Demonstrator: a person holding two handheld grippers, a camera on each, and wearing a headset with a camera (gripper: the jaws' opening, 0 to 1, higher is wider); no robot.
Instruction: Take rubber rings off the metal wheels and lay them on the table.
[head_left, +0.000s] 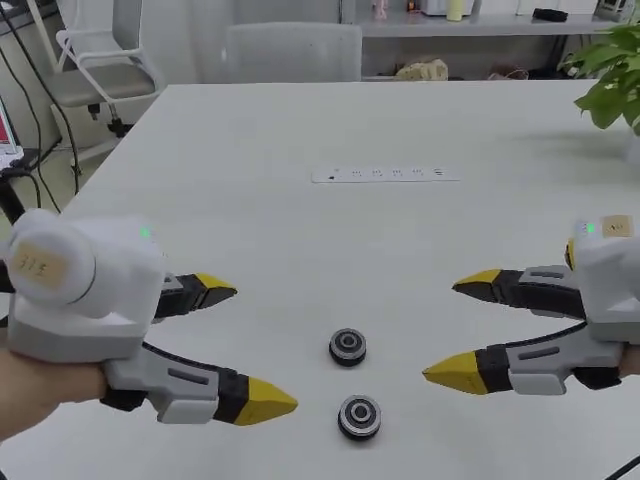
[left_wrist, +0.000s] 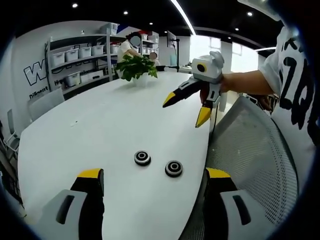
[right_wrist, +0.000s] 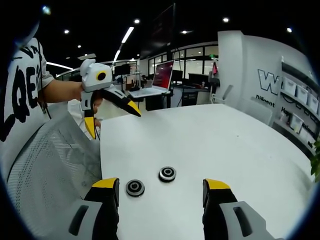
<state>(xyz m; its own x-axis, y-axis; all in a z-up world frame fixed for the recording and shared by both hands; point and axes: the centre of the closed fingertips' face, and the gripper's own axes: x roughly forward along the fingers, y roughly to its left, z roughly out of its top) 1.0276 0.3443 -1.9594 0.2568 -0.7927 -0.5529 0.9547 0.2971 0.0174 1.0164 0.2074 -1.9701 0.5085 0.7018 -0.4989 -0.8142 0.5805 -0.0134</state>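
Two small metal wheels with black rubber rings lie flat near the front of the white table (head_left: 300, 140): a far wheel (head_left: 347, 347) (left_wrist: 142, 158) (right_wrist: 167, 174) and a near wheel (head_left: 359, 417) (left_wrist: 173, 168) (right_wrist: 135, 187). My left gripper (head_left: 255, 347) (left_wrist: 154, 175) (right_wrist: 114, 121) hovers to their left, open and holding nothing. My right gripper (head_left: 445, 330) (right_wrist: 161, 184) (left_wrist: 185, 111) hovers to their right, also open and holding nothing. The two grippers face each other with both wheels between them, a short gap on each side.
A white power strip (head_left: 385, 174) lies at mid-table. A potted plant (head_left: 610, 70) (left_wrist: 136, 66) stands at the far right. Chairs (head_left: 290, 50) stand behind the table. A grey mesh chair (left_wrist: 250, 150) sits at the near edge.
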